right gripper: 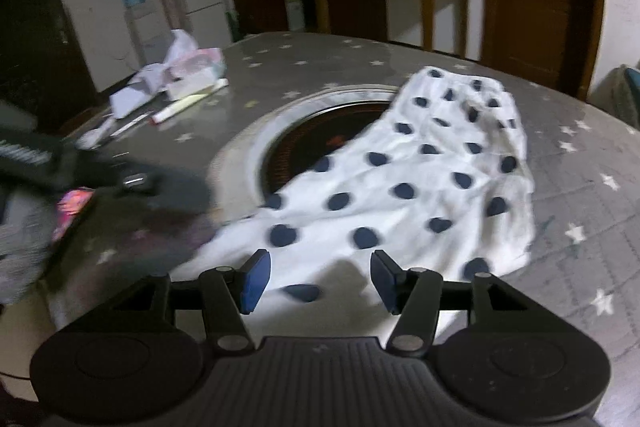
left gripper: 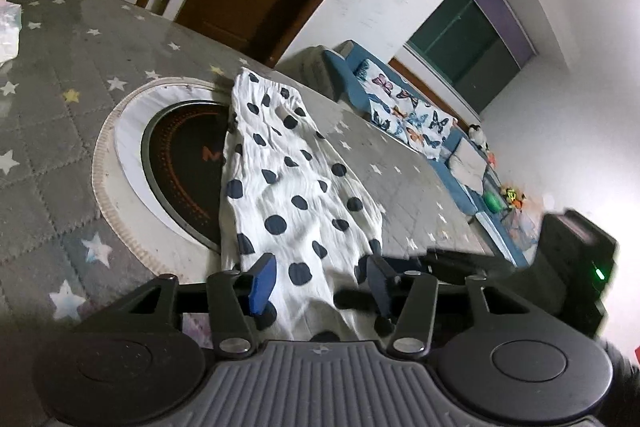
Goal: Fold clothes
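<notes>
Left gripper [left gripper: 322,281] spread wide, nothing gripped, contact apparently none | right gripper [right gripper: 320,281] likewise released | polka-dot garment [right gripper: 420,183] laid creased, partly over inset burner [left gripper: 184,163].

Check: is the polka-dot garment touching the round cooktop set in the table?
Touching. In the right wrist view the polka-dot garment drapes over the round cooktop, covering its near right part; the left wrist view shows the same overlap.

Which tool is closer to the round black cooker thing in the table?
Left, I think. The left tool hangs over the spotted cloth's near end, right beside the cooker. The right tool sits over the cloth too, further from the cooker.
</notes>
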`<state>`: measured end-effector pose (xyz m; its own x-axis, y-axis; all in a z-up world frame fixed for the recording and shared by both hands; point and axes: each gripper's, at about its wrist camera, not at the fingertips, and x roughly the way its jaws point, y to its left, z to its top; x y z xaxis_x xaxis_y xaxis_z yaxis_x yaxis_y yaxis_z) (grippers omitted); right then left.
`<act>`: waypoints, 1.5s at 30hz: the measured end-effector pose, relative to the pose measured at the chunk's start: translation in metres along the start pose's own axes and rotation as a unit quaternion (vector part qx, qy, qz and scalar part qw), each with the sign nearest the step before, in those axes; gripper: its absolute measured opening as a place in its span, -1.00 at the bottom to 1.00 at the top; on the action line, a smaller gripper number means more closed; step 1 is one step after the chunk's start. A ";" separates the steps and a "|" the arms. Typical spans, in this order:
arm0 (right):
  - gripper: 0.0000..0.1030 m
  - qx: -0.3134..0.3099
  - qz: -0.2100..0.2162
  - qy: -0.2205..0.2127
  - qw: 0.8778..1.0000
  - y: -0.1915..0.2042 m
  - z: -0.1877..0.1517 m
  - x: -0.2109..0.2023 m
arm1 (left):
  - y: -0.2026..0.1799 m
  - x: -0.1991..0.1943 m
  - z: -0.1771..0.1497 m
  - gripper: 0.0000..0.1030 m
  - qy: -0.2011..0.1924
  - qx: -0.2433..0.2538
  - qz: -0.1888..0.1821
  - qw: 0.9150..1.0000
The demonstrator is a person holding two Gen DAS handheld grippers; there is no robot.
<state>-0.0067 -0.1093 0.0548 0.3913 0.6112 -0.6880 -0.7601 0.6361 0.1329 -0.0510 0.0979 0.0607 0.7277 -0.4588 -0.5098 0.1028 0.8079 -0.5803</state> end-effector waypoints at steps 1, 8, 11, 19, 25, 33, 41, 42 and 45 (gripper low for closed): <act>0.10 -0.003 0.013 0.003 1.000 0.007 -0.001 -0.001 | 0.000 0.003 0.001 0.13 0.001 -0.001 0.001 1.000; 0.13 -0.067 0.044 0.028 0.996 0.045 -0.016 0.009 | -0.003 0.023 0.000 0.28 0.025 -0.002 0.001 1.000; 0.19 -0.093 0.040 0.032 0.994 0.056 -0.022 0.013 | -0.003 0.030 -0.002 0.29 0.032 0.001 0.007 0.999; 0.19 -0.038 0.042 0.011 0.998 0.023 -0.013 -0.020 | 0.003 0.035 -0.004 0.29 0.032 0.001 0.027 0.999; 0.19 0.008 0.003 -0.012 1.000 -0.019 -0.005 -0.043 | 0.006 0.037 -0.007 0.29 0.031 0.010 0.044 0.999; 0.21 0.053 -0.041 -0.050 0.996 -0.078 0.033 -0.029 | 0.000 0.038 -0.014 0.32 0.027 0.042 0.060 0.997; 0.21 0.044 -0.067 -0.040 0.996 -0.124 0.084 0.022 | -0.007 0.039 -0.019 0.42 0.025 0.066 0.066 0.995; 0.21 0.040 -0.076 -0.036 0.996 -0.130 0.091 0.032 | -0.007 0.039 -0.019 0.44 0.025 0.068 0.066 0.995; 0.21 0.042 -0.084 -0.026 0.995 -0.145 0.103 0.055 | -0.008 0.039 -0.020 0.47 0.026 0.073 0.063 0.995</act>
<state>0.1785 -0.1198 0.0715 0.5375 0.5146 -0.6681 -0.6362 0.7674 0.0792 -0.0364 0.0665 0.0326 0.7058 -0.3652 -0.6070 0.1130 0.9040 -0.4124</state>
